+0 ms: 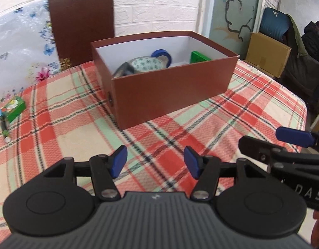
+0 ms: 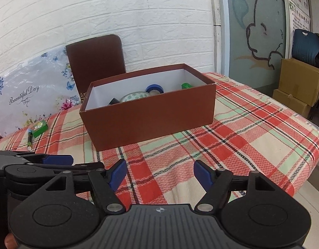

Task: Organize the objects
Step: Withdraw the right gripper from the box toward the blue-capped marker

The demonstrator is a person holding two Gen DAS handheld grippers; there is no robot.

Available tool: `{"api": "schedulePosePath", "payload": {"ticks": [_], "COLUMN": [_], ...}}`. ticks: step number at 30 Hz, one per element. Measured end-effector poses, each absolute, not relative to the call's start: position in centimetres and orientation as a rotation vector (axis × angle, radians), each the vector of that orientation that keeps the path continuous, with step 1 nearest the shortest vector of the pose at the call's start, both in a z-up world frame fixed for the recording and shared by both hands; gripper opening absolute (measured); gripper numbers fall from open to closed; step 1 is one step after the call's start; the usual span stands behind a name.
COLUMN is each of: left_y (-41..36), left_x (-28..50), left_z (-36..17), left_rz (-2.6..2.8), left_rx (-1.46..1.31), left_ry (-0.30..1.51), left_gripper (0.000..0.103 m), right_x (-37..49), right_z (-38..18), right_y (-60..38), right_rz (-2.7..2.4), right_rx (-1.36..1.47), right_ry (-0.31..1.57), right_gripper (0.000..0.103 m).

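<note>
A brown box (image 1: 169, 95) with a white inside stands on the plaid tablecloth; it also shows in the right wrist view (image 2: 151, 118). Inside lie a patterned tape roll (image 1: 147, 64), a blue tape roll (image 1: 162, 54), a green item (image 1: 198, 57) and a dark item (image 1: 123, 70). A small green box (image 1: 15, 108) and a marker pen (image 1: 3, 125) lie on the cloth at far left, also in the right wrist view, green box (image 2: 40, 128) and pen (image 2: 29, 140). My left gripper (image 1: 155, 161) is open and empty, in front of the box. My right gripper (image 2: 159, 174) is open and empty beside it.
The tablecloth (image 2: 253, 137) ends at the right edge of the table. A brown chair back (image 1: 82, 25) and a floral sheet (image 1: 18, 51) stand behind the table against the brick wall. Cardboard boxes (image 2: 298, 87) and a blue chair (image 1: 273, 25) are at the right.
</note>
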State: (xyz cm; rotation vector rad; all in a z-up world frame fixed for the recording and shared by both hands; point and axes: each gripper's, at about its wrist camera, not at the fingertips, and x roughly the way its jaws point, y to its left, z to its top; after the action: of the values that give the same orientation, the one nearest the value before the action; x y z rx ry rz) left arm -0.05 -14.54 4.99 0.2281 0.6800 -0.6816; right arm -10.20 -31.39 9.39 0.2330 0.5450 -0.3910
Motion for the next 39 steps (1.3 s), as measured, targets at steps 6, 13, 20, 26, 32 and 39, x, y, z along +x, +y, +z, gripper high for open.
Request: {"api": "schedulePosePath", "payload": {"ticks": [6,13,20,26,32,39], "left_y": [-11.0,-9.1,-7.3,-6.5,-5.0,-1.8], "left_x": [1.1,2.6,4.6,5.6,6.3,7.4], "left_z": [3.8,2.2,0.8,0.2,0.1,0.1], "left_rz": [-0.606,-0.563,-0.528,-0.511,-0.486,-0.419], "left_rx": [0.218,0.215,0.184,0.176,0.172,0.145], "left_ry": [0.7,0.727,0.768,0.766,0.752,0.738], "left_gripper": [0.066,0.066,0.066,0.067,0.068,0.069], "right_x": [-9.1,-7.8,-6.0,-4.8,-3.1,-1.2], "right_z": [8.4,7.2,6.0,5.3,4.5,3.5], "right_y": [-29.3,-27.7,-26.6,-25.8,-23.5,-20.6], "right_rz": [-0.334,-0.317,-0.291,-0.271,-0.217,-0.143], "right_rx": [0.239,0.218,0.194,0.182,0.149,0.067], "right_ry": [0.582,0.645,0.698,0.728,0.753,0.762], "right_gripper": [0.072,0.072,0.073,0.073,0.073,0.073]}}
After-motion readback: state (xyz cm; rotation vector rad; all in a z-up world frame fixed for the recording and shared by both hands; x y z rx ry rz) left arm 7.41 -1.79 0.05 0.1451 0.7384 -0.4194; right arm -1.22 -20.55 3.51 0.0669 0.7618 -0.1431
